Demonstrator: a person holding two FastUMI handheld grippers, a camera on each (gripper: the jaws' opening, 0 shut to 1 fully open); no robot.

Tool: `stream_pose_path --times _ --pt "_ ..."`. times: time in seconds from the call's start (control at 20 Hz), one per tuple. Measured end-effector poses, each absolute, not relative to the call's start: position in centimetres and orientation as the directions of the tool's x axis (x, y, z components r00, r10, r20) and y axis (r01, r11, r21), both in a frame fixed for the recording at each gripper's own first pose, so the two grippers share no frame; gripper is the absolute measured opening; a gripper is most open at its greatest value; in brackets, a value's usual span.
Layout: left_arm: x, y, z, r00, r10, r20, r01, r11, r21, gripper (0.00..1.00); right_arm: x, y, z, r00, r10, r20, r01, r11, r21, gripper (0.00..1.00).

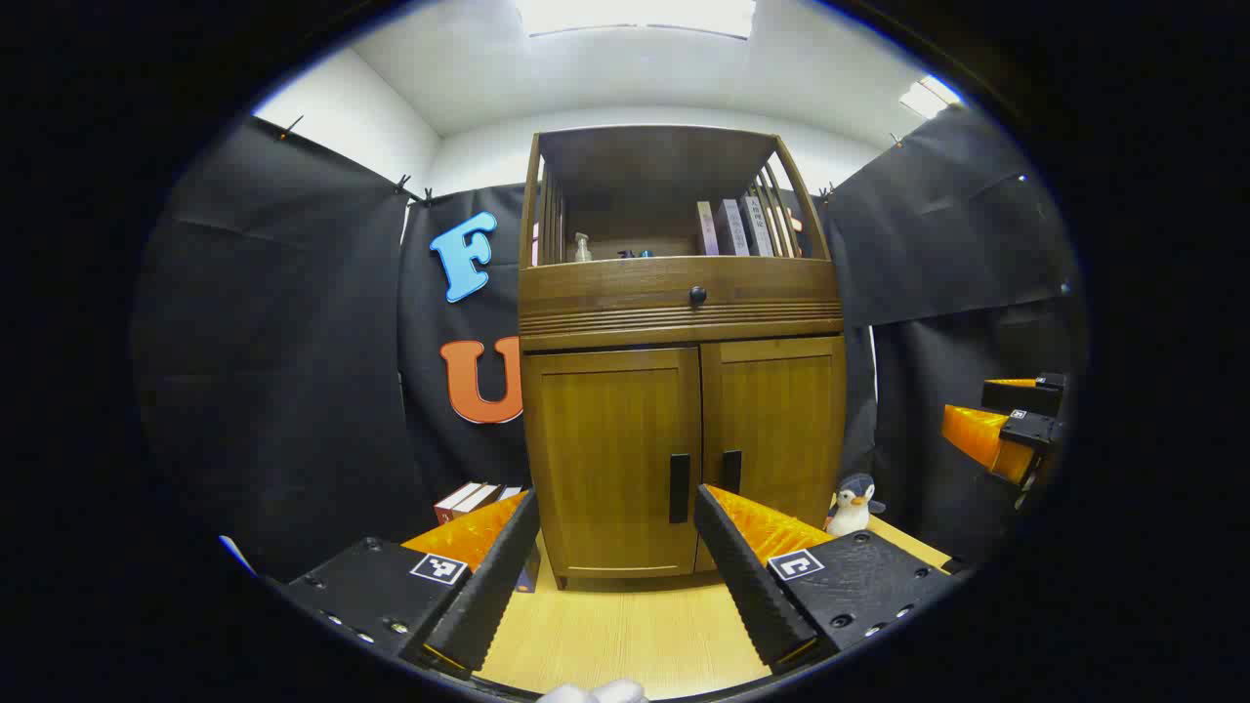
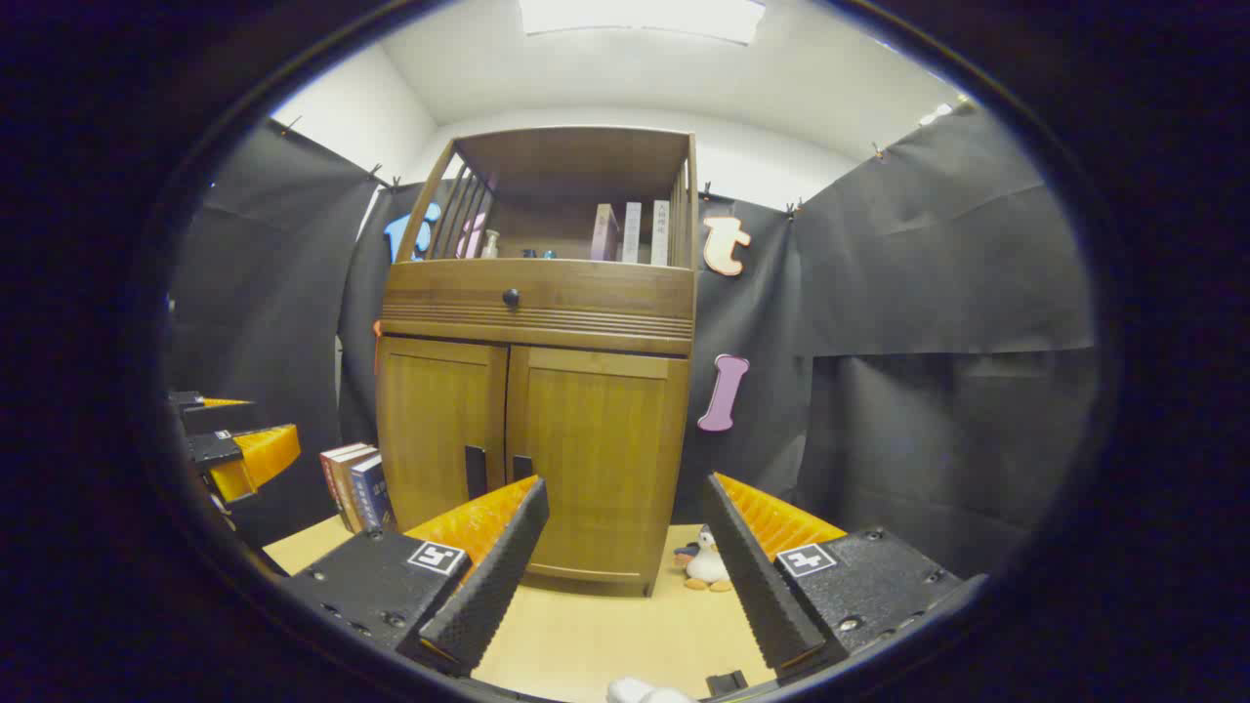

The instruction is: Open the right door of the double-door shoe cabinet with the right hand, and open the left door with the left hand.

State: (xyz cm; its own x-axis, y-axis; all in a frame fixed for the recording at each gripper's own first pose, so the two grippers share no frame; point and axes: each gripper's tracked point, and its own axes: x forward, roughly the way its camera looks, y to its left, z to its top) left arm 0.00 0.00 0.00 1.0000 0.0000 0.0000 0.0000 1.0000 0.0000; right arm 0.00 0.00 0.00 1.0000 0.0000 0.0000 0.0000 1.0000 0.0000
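The wooden shoe cabinet point(image 1: 684, 293) stands on a light wooden table, both lower doors closed. In the left gripper view its left door point(image 1: 605, 430) and dark vertical handle point(image 1: 679, 488) lie straight ahead of my left gripper point(image 1: 617, 498), which is open, holds nothing and is short of the door. The right door point(image 2: 601, 439) and its handle point(image 2: 521, 467) sit ahead of my right gripper point(image 2: 625, 488), also open with nothing in it and apart from the cabinet. The other gripper appears at each view's edge: the right gripper point(image 1: 1006, 430) and the left gripper point(image 2: 234, 439).
A drawer with a round knob point(image 1: 697, 294) sits above the doors, and an open shelf on top holds books and a bottle. A penguin toy point(image 2: 703, 561) stands right of the cabinet, several books point(image 2: 356, 483) left of it. Black cloth walls surround the table point(image 1: 625, 635).
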Motion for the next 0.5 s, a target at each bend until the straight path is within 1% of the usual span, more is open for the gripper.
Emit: stream_pose_path --times 0.2,0.25,0.3,0.5 --pt "-0.17 0.31 0.04 1.0 0.002 0.0 -0.002 1.0 -0.006 0.96 0.33 0.56 -0.09 1.0 0.009 -0.011 -0.009 1.0 0.019 1.0" --pt "-0.13 0.4 0.02 1.0 0.005 0.001 -0.005 1.0 -0.006 0.96 0.3 0.66 -0.18 1.0 0.008 -0.012 -0.008 1.0 0.017 0.97" --pt "-0.19 0.47 0.03 1.0 0.007 -0.001 -0.007 1.0 -0.006 0.96 0.2 0.66 -0.13 1.0 0.008 -0.011 -0.008 1.0 0.015 1.0" --pt "-0.13 0.74 -0.12 1.0 0.011 -0.006 -0.011 1.0 -0.005 0.96 0.18 0.73 -0.1 1.0 0.003 -0.01 -0.003 1.0 0.013 1.0"
